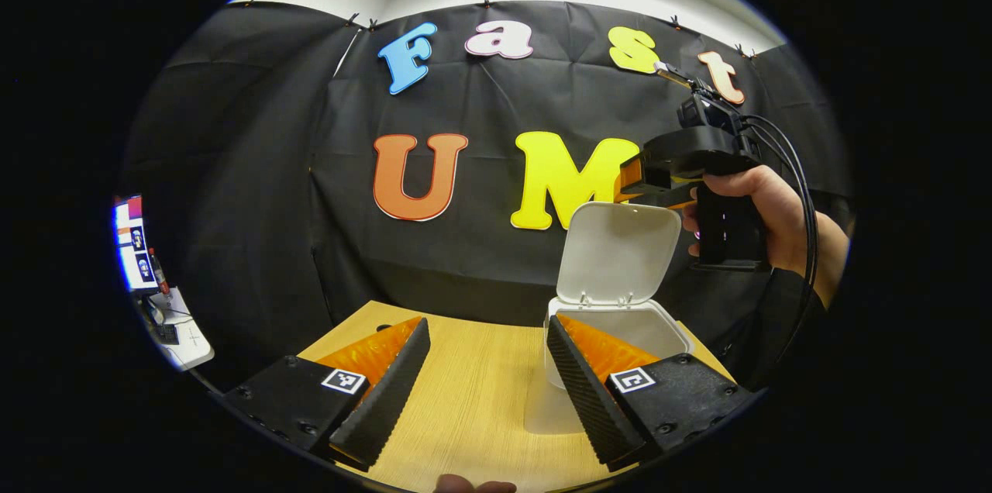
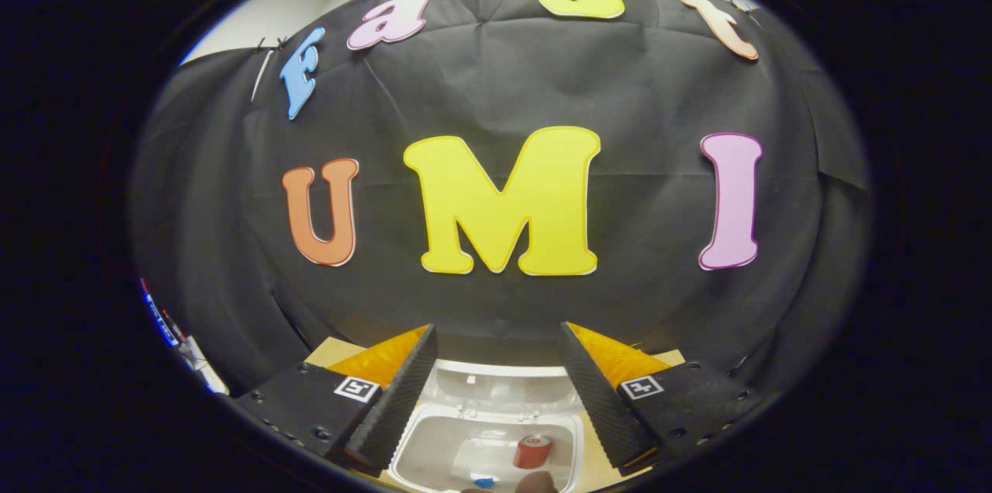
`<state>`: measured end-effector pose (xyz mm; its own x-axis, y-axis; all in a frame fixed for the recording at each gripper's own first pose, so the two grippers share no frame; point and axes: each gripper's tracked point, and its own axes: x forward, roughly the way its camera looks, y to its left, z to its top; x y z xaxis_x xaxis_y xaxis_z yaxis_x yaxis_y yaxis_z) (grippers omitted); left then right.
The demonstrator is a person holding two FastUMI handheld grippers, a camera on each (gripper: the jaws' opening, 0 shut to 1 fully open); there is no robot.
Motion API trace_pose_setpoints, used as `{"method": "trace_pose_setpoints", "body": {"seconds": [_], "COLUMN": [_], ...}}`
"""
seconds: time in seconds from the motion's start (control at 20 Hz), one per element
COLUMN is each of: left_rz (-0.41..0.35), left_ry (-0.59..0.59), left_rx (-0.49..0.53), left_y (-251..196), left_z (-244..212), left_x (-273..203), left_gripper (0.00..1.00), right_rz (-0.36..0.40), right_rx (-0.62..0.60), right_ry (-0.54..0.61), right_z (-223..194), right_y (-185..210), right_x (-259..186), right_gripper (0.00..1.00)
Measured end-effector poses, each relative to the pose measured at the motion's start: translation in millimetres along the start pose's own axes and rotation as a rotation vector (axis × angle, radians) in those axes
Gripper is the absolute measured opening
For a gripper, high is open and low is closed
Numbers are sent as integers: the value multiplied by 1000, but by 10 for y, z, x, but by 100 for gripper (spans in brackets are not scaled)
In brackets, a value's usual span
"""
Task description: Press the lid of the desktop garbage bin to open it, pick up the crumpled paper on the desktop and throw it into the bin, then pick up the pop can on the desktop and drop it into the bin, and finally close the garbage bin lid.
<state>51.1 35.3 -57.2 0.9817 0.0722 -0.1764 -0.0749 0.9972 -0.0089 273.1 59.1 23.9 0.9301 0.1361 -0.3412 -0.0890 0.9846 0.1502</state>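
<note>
The white desktop bin (image 1: 659, 330) stands on the wooden table (image 1: 473, 400) with its lid (image 1: 616, 253) raised upright. My left gripper (image 1: 487, 322) is open and empty, low over the table just left of the bin. A hand holds my right gripper (image 1: 632, 181) above the raised lid. In the right gripper view, that gripper (image 2: 497, 330) is open and empty, looking down into the open bin (image 2: 418, 446). A red pop can (image 2: 533, 450) lies on its side at the bottom of the bin, beside a small blue bit (image 2: 484, 481). I cannot make out the crumpled paper.
The booth's black cloth wall rises right behind the table's far edge. A side desk with a screen (image 1: 132, 245) stands off to the far left. Black cables (image 1: 798, 167) trail from the right gripper over the person's sleeve.
</note>
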Motion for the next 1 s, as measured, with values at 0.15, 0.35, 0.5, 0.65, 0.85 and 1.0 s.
{"method": "trace_pose_setpoints", "body": {"seconds": [0.15, 0.35, 0.5, 0.65, 0.85, 1.0], "left_rz": [-8, -28, -39, -50, -64, -70], "left_ry": [-12, -23, -31, -39, -39, -35], "left_rx": [-3, -15, -12, -6, 1, 5], "left_y": [7, -17, -18, -23, -39, -38], "left_z": [21, 41, 60, 80, 95, 83], "left_x": [-89, -201, -267, -310, -367, -356], "left_gripper": [98, 98, 98, 98, 98, 98], "right_rz": [1, 4, 0, -6, -14, -20], "right_rx": [8, 15, 10, 21, 21, -8], "right_ry": [29, 71, 104, 144, 197, 219], "right_z": [-177, -533, -833, -1135, -1553, -1759], "right_y": [0, 8, -5, -44, -113, -125], "right_x": [-146, -426, -601, -713, -781, -792], "right_gripper": [97, 94, 97, 97, 97, 96]}}
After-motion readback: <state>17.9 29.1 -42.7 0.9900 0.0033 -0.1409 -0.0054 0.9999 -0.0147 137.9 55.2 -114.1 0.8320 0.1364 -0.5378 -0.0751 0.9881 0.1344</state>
